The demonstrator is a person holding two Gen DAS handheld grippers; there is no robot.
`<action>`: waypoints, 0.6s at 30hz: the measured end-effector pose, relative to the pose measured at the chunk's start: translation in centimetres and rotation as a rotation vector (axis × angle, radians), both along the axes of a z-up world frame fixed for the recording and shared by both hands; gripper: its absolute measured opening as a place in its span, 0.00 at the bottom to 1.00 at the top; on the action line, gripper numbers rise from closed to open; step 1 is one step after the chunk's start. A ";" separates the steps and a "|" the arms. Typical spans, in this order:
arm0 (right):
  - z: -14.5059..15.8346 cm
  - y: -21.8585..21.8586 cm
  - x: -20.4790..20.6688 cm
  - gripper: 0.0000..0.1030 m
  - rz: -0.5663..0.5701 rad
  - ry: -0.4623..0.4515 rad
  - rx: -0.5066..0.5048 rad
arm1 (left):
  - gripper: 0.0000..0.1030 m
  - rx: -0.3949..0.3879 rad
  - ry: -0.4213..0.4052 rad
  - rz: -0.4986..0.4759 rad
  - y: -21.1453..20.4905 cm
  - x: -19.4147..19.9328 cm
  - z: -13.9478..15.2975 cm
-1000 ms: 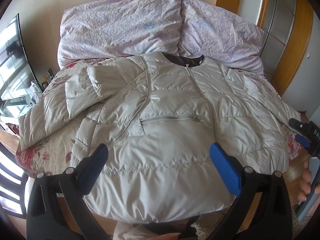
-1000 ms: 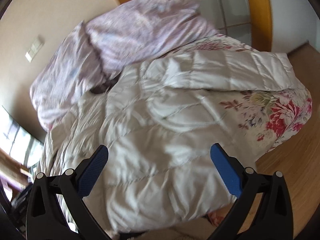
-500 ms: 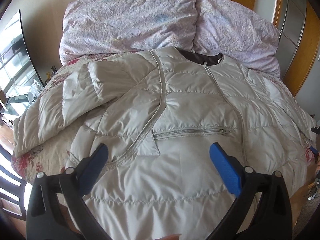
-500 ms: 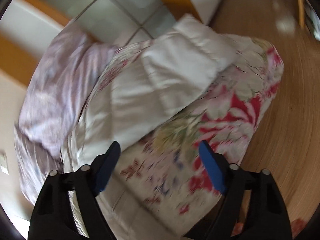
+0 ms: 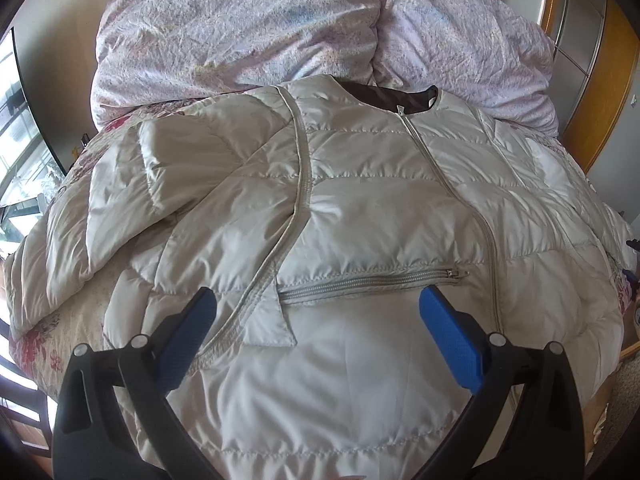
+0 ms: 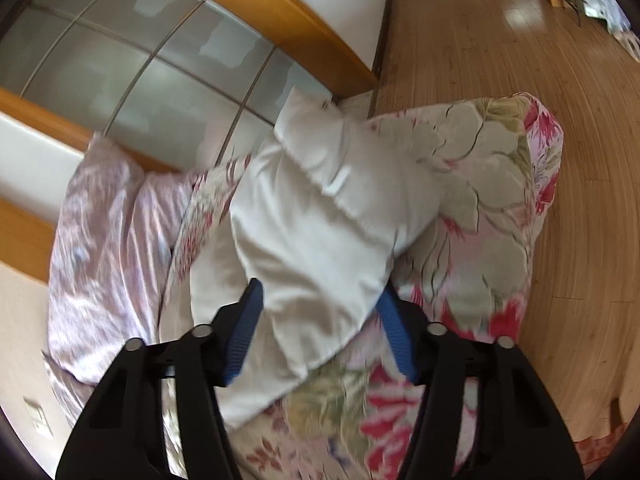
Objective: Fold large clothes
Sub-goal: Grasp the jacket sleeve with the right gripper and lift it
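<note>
While the jacket (image 5: 360,208) lies spread front-up on the bed (image 6: 480,184), folding looks barely begun: left hand-held gripper (image 5: 316,320) spread, empty; right hand-held gripper (image 6: 320,320) straddles the sleeve (image 6: 320,220), grip uncertain.

The jacket (image 5: 360,208) is quilted synthetic cloth, pale and faintly glossy, puffed between its stitched seams; its zip (image 5: 372,280) looks like fine matt teeth on woven tape, and the lining at the collar is dark and smooth. Behind the jacket, the pillows (image 5: 280,28) are crinkled lilac cotton — matt, full of tiny creases. Under the jacket, the floral bedspread (image 6: 492,200) is soft printed cloth with a slight sheen. Beside the bed, the floor (image 6: 520,40) is polished wood, shiny where light hits. The wardrobe doors (image 6: 132,60) are frosted glass in smooth wooden frames. Both gripper bodies are matt black plastic — the pads (image 5: 448,336) ribbed blue rubber.
</note>
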State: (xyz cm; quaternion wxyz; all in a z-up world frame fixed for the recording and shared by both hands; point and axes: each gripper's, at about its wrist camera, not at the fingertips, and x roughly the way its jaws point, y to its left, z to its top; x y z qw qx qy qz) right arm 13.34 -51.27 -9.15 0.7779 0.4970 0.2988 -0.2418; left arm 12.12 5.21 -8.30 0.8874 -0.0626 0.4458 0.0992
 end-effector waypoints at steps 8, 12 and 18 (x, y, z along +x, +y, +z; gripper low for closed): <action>-0.2 -0.5 0.7 0.10 0.000 -0.006 -0.004 | 0.98 0.001 0.013 -0.004 0.5 1.0 -0.9; 2.3 1.3 1.4 0.08 0.035 -0.003 -0.139 | 0.98 -0.015 0.022 -0.008 0.9 1.2 -1.4; 8.1 6.5 3.8 0.07 0.178 -0.075 -0.333 | 0.98 -0.042 0.025 -0.008 1.4 1.3 -1.8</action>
